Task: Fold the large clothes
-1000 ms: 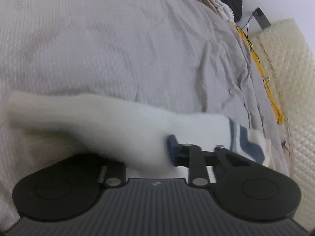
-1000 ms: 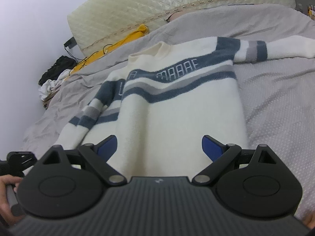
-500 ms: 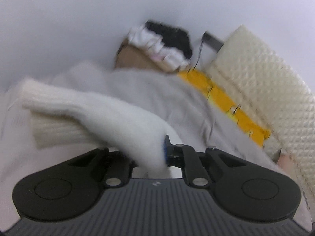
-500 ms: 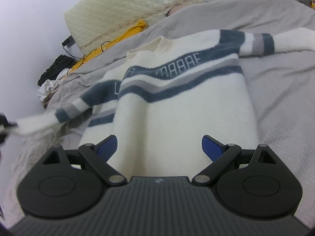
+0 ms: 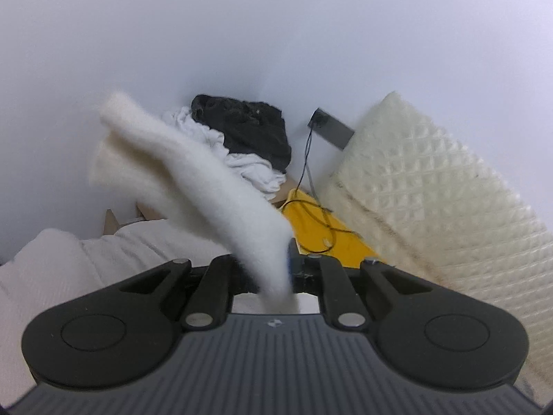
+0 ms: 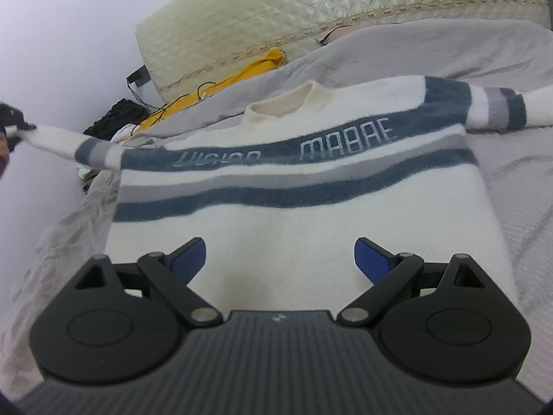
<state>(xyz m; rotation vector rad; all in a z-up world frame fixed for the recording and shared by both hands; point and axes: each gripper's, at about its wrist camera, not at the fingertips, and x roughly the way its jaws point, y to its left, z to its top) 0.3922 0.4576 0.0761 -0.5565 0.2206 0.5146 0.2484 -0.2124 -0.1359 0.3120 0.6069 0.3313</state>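
A cream sweater (image 6: 304,214) with blue and grey chest stripes lies flat on the grey bed (image 6: 518,180), neck away from me. Its left sleeve (image 6: 72,143) is stretched out and lifted off the bed, its cuff held at the frame's left edge by my left gripper (image 6: 12,122). In the left wrist view my left gripper (image 5: 281,266) is shut on the fluffy white sleeve cuff (image 5: 193,173), which flaps up in front of the wall. My right gripper (image 6: 280,254) hovers open over the sweater's lower body, nothing between its blue pads. The right sleeve (image 6: 501,107) lies out to the right.
A cream quilted headboard (image 6: 311,10) stands behind the bed. A yellow cloth (image 5: 321,231) with a black cable lies along it. A pile of black and white clothes (image 5: 249,141) sits in the corner by a cardboard box. A white wall fills the left side.
My left gripper has lifted the sleeve cuff off the bed and swung it up and outward, pulling the left sleeve taut. My right gripper has edged slightly closer over the sweater, still open.
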